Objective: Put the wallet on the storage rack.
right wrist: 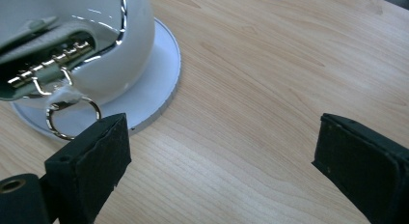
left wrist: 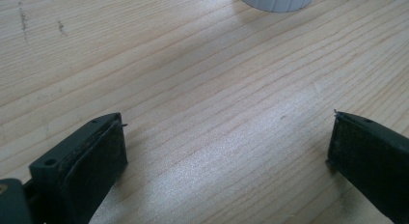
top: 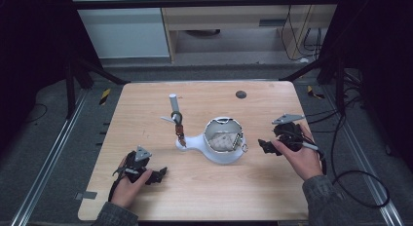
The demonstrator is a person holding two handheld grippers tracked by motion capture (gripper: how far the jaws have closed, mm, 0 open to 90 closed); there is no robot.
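honestly nothing's grabbed yet, my right gripper (right wrist: 219,159) has its jaws wide apart with the white pot (right wrist: 77,45) and its metal ring (right wrist: 72,119) just beyond the left finger (right wrist: 94,166), left gripper (left wrist: 226,151) also gaping over bare table (left wrist: 193,89).

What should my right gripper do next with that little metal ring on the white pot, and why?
Probably ease the right gripper left so the metal ring sits between its jaws: they stand open, holding nothing, and the ring hangs just beyond the left jaw.
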